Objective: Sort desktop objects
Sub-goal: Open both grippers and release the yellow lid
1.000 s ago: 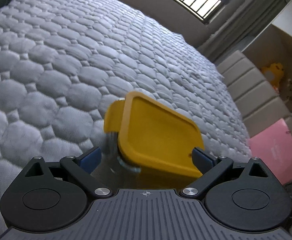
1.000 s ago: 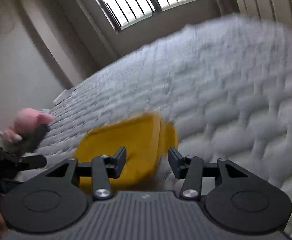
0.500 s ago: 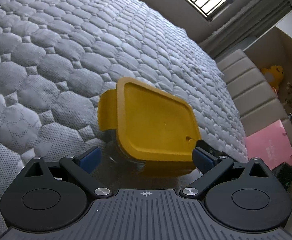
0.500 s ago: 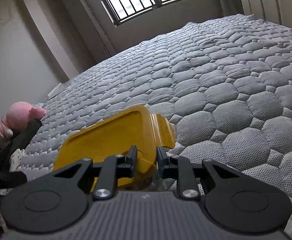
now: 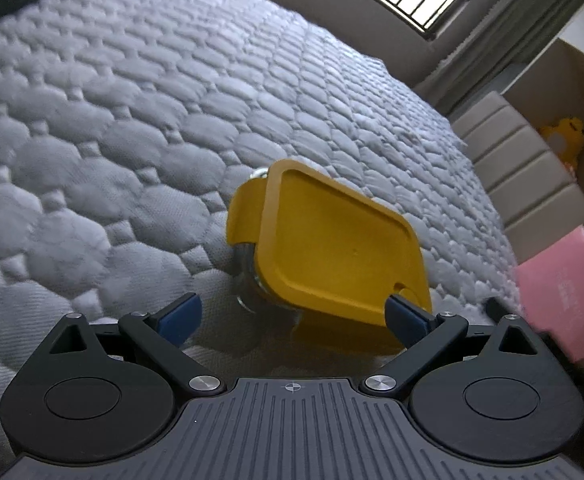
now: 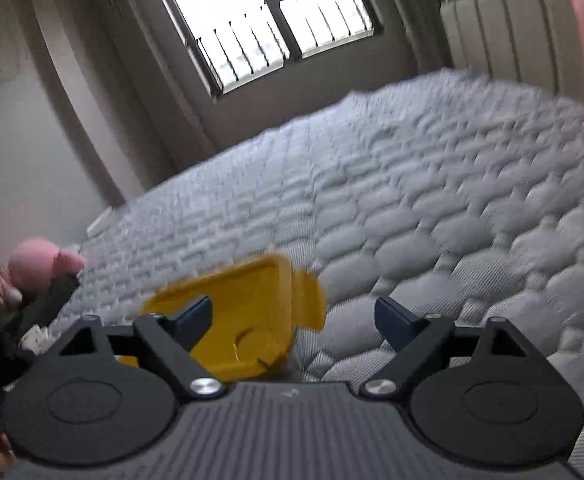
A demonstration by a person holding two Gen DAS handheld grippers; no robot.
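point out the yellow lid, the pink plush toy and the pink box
yellow lid (image 5: 332, 256), left wrist view, on its flat recessed top
pink plush toy (image 6: 35, 266), right wrist view, on its rounded head
pink box (image 5: 564, 292), left wrist view, on its broad pink face

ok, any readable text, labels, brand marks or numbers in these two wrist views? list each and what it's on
None can be read.
Pink box: faint marks on its face, too blurred to read.
Left hand-held gripper: only a small crosshair mark on its body, no letters.
Right hand-held gripper: a small pale mark on its body, blurred.
Yellow lid: plain, no print.
Quilted bed cover: pattern only.
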